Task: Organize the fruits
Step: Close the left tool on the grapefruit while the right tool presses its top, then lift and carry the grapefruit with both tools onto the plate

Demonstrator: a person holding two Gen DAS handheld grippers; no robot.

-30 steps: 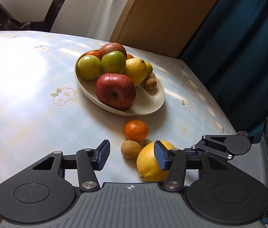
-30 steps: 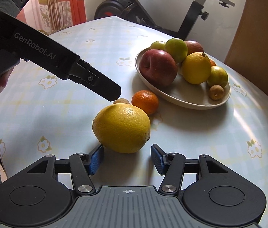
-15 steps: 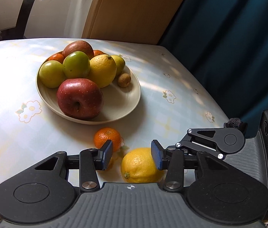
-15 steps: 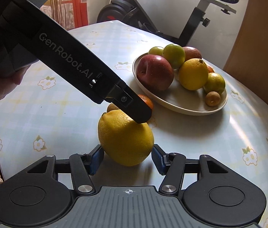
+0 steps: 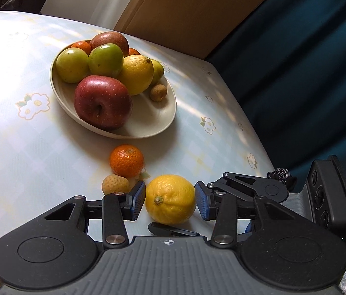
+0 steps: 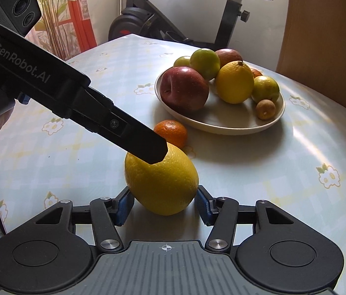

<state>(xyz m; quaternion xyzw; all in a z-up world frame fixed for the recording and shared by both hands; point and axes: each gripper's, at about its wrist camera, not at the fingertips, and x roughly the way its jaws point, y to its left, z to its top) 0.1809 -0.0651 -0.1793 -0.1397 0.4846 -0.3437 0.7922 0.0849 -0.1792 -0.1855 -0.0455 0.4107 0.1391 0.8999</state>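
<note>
A loose yellow lemon (image 5: 170, 199) lies on the table near its front edge; it also shows in the right wrist view (image 6: 161, 183). My left gripper (image 5: 170, 202) straddles it, both pads at its sides with slight gaps. My right gripper (image 6: 164, 206) straddles it from another side, pads close to its skin. Whether either grips it I cannot tell. A tangerine (image 5: 126, 160) and a small tan fruit (image 5: 115, 184) lie just beyond. A beige plate (image 5: 148, 123) holds apples, a lemon and small fruits.
The table (image 5: 25, 147) has a pale flowered cloth; its right edge drops off by a dark blue curtain (image 5: 308, 73). A wooden panel (image 5: 197, 7) stands behind. An exercise bike (image 6: 173, 24) stands beyond the far edge in the right wrist view.
My left gripper has swung over the lemon and now straddles it. My right gripper has moved forward so the lemon sits between its pads. The lemon stays on the table.
</note>
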